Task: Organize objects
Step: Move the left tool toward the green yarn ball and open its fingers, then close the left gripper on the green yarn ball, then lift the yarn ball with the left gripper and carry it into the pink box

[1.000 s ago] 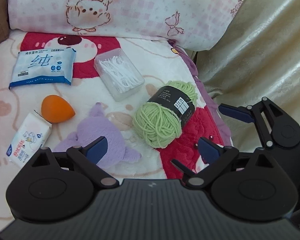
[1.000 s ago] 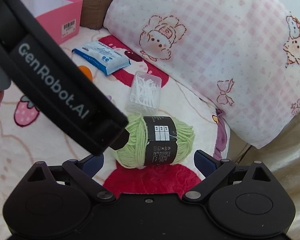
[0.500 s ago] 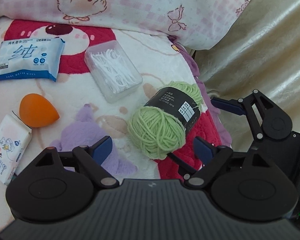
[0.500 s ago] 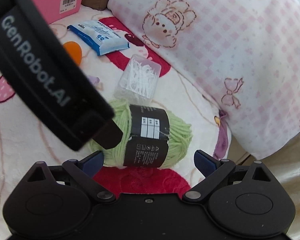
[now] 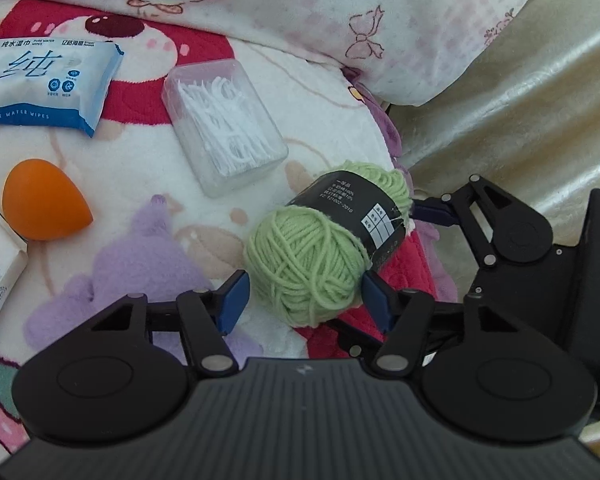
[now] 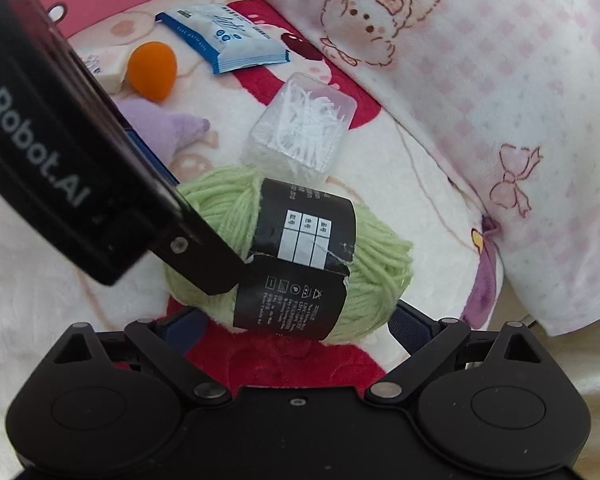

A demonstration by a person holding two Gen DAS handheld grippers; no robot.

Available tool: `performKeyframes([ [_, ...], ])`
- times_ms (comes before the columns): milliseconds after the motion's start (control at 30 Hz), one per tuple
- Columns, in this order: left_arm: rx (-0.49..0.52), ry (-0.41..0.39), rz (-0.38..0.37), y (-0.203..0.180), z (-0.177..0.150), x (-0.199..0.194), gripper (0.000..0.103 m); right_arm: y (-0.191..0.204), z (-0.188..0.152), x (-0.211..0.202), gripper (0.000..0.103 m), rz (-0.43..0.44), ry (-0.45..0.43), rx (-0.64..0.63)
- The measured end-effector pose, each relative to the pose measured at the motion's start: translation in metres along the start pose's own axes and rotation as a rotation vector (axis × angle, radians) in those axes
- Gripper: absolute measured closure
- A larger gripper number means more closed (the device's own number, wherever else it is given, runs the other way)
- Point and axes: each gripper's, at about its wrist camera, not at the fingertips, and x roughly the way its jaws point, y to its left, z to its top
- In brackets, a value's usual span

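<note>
Your things sit on a fleecy white bed blanket with red cartoon prints. On it lie a green yarn ball with a black paper band, a clear plastic box of white floss picks, an orange egg-shaped sponge, a blue-and-white pack of wet wipes and a lilac plush toy. A pink checked pillow rests along the blanket's far edge.

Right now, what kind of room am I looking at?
Probably a bedroom, on a bed: a pink checked pillow with cartoon bears rests on a fleecy cartoon blanket, and small household items like green yarn lie scattered on it.
</note>
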Motion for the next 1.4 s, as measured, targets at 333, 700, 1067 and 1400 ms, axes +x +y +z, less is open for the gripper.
performKeyframes([
  [333,-0.01,-0.03,-0.018,0.001,0.003,0.006,0.048,-0.006,0.003,0.001,0.01,0.055,-0.01,0.041],
  [700,-0.047,-0.017,-0.043,0.004,0.007,0.006,0.046,-0.013,-0.001,-0.017,0.018,0.112,-0.091,0.219],
  [1067,0.042,-0.008,-0.052,-0.01,0.004,-0.026,0.046,-0.002,-0.002,-0.051,0.018,0.107,-0.16,0.257],
  [1400,0.094,0.006,-0.019,-0.012,-0.004,-0.065,0.045,0.016,0.01,-0.082,0.018,0.134,-0.186,0.32],
])
